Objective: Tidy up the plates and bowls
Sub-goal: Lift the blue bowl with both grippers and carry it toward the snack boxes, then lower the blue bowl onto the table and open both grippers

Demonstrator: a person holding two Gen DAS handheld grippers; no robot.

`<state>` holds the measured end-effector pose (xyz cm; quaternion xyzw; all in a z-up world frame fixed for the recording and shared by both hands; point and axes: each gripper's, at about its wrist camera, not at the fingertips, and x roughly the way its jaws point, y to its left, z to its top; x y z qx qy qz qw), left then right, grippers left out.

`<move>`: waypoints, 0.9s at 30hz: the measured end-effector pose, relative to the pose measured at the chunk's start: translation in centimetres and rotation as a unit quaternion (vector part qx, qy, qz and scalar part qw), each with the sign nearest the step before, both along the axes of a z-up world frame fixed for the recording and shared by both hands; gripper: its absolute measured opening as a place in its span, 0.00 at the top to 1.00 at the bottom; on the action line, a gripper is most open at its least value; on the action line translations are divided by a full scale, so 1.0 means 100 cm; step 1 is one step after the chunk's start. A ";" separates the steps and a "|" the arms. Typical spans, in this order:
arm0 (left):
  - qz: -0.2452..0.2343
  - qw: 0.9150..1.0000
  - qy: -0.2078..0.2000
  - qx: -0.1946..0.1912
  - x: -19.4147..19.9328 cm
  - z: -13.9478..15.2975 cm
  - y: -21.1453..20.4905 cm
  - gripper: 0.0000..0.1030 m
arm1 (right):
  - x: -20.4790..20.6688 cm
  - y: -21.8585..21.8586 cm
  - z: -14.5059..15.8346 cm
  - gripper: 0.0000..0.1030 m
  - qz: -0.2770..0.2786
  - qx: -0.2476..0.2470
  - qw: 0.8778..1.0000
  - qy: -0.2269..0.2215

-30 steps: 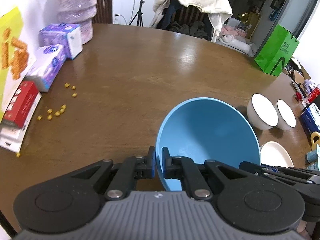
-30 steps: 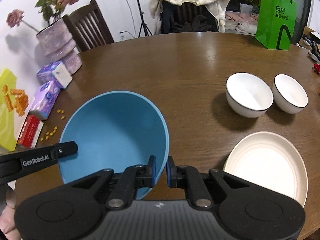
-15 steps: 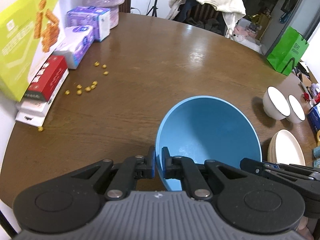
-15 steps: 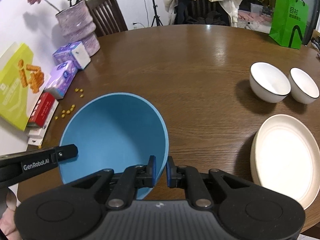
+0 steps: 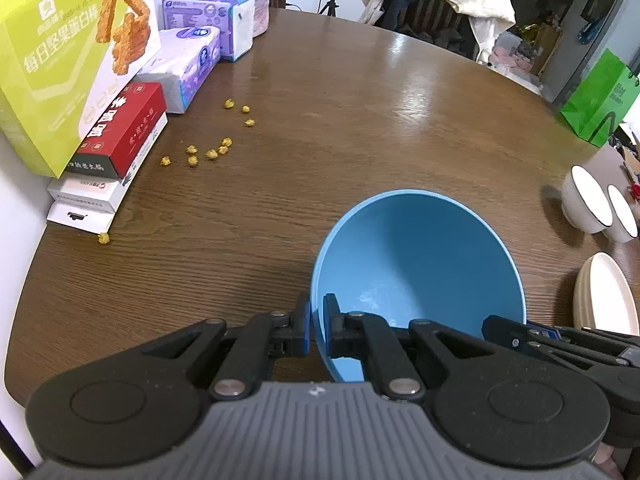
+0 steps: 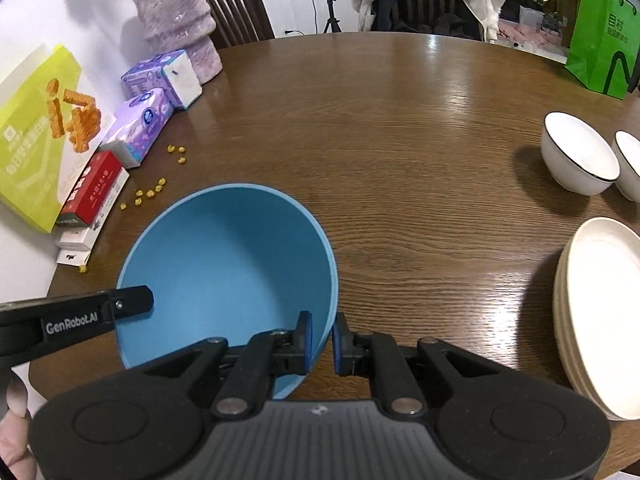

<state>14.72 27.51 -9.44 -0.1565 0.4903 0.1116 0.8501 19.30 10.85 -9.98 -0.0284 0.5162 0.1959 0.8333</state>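
Tilting bowl: blue bowl [image 5: 416, 264] is held above the wooden table [image 5: 360, 120], mouth angled toward the cameras.
Left gripper [image 5: 318, 330]: clamped on its left rim, pointed steeply down.
Right gripper [image 6: 321, 342]: clamped on its right rim, pointed steeply down.

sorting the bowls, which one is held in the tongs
The blue bowl, its rim pinched by the left tongs and right tongs; both black-rimmed white bowls sit untouched.

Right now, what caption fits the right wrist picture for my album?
Two grippers, left and right, hold a blue bowl by its rim above a wooden table.
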 end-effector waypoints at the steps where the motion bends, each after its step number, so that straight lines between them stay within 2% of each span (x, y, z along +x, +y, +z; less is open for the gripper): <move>1: 0.000 1.000 0.001 0.001 0.000 -0.002 0.001 0.93 | 0.000 0.002 -0.001 0.90 0.001 0.000 1.000 -0.001; 8: 0.004 1.000 0.005 0.003 0.001 -0.014 0.003 0.93 | 0.000 0.008 -0.015 0.90 0.007 -0.003 1.000 -0.001; 12: 0.004 1.000 0.007 0.005 0.001 -0.015 0.002 0.93 | 0.001 0.009 -0.016 0.90 0.011 -0.002 1.000 -0.015; 16: 0.004 1.000 0.000 0.002 0.000 -0.012 0.003 0.91 | 0.004 0.009 -0.017 0.87 0.010 0.006 1.000 -0.010; 17: 0.006 1.000 -0.002 0.006 -0.001 -0.010 0.004 0.85 | 0.004 0.008 -0.016 0.87 0.008 0.011 1.000 -0.006; 18: 0.008 1.000 -0.005 0.010 -0.002 -0.008 0.005 0.72 | 0.005 0.006 -0.016 0.85 0.005 0.016 1.000 -0.003; 19: 0.011 1.000 -0.010 0.013 -0.004 -0.005 0.006 0.63 | 0.005 0.005 -0.015 0.82 0.001 0.016 1.000 -0.004; 20: 0.015 1.000 -0.019 0.019 -0.006 -0.001 0.007 0.49 | 0.005 0.003 -0.013 0.74 -0.001 0.018 1.000 -0.006; 22: 0.019 0.999 -0.031 0.027 -0.010 0.006 0.009 0.39 | 0.003 -0.001 -0.008 0.66 -0.005 0.026 1.000 -0.014; 24: 0.021 0.998 -0.041 0.031 -0.013 0.013 0.011 0.20 | 0.001 -0.006 -0.002 0.56 -0.006 0.035 0.999 -0.022; 27: 0.021 0.997 -0.065 0.040 -0.021 0.026 0.012 0.02 | -0.005 -0.014 0.009 0.39 -0.010 0.044 0.998 -0.039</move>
